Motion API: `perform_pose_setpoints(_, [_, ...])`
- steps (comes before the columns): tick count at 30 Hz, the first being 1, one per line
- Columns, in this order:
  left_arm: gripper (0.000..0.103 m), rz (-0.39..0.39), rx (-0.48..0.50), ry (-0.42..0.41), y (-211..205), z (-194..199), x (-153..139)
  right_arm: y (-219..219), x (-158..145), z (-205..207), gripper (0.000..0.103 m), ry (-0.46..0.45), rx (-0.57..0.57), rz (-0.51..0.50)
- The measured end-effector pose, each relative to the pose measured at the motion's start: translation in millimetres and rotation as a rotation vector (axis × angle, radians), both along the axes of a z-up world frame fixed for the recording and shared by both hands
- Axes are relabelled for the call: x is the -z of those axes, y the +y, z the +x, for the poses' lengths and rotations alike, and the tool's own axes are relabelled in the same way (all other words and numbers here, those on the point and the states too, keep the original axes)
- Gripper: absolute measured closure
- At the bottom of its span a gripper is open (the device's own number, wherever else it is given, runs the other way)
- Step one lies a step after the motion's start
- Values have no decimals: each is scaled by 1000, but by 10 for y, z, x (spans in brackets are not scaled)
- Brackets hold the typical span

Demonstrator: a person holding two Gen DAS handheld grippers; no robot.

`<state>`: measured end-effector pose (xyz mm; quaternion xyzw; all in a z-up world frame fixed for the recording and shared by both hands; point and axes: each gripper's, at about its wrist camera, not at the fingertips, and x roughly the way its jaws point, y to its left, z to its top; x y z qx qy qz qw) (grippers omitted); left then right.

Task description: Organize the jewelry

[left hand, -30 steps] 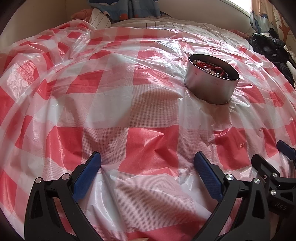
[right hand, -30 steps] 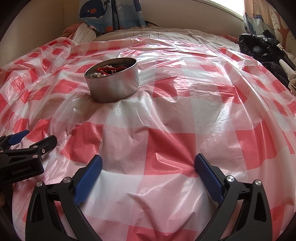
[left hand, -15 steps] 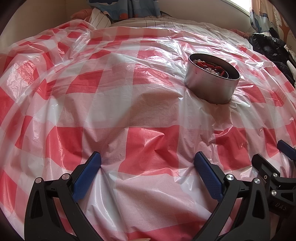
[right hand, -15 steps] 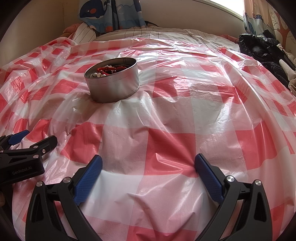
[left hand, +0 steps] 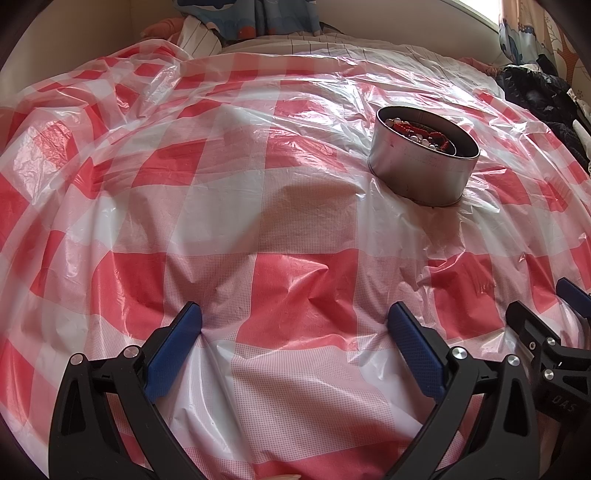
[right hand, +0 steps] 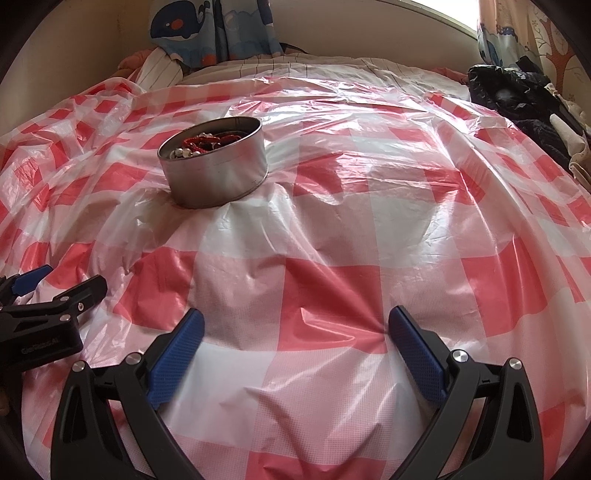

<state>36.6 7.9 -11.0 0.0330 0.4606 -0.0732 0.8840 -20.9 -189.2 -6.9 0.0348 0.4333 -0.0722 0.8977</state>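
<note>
A round silver tin (left hand: 424,166) stands on the red-and-white checked plastic sheet (left hand: 258,206), far right of my left gripper; in the right wrist view the tin (right hand: 218,173) is far left. It holds red beaded strings and silver beads (right hand: 203,142). My left gripper (left hand: 293,314) is open and empty, low over the sheet, well short of the tin. My right gripper (right hand: 295,319) is open and empty, beside the left one. Each gripper shows at the other view's edge.
The sheet covers a bed and is wrinkled. A dark pile of clothes (right hand: 517,96) lies at the far right edge. A striped pillow (right hand: 162,70) and a whale-print curtain (right hand: 210,26) are at the back by the wall.
</note>
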Motion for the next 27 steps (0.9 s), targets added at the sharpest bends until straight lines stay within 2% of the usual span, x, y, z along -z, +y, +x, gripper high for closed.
perform_pose_setpoints(27, [6, 3, 0, 0, -2, -2, 7, 4, 15, 7, 7, 3, 2, -3])
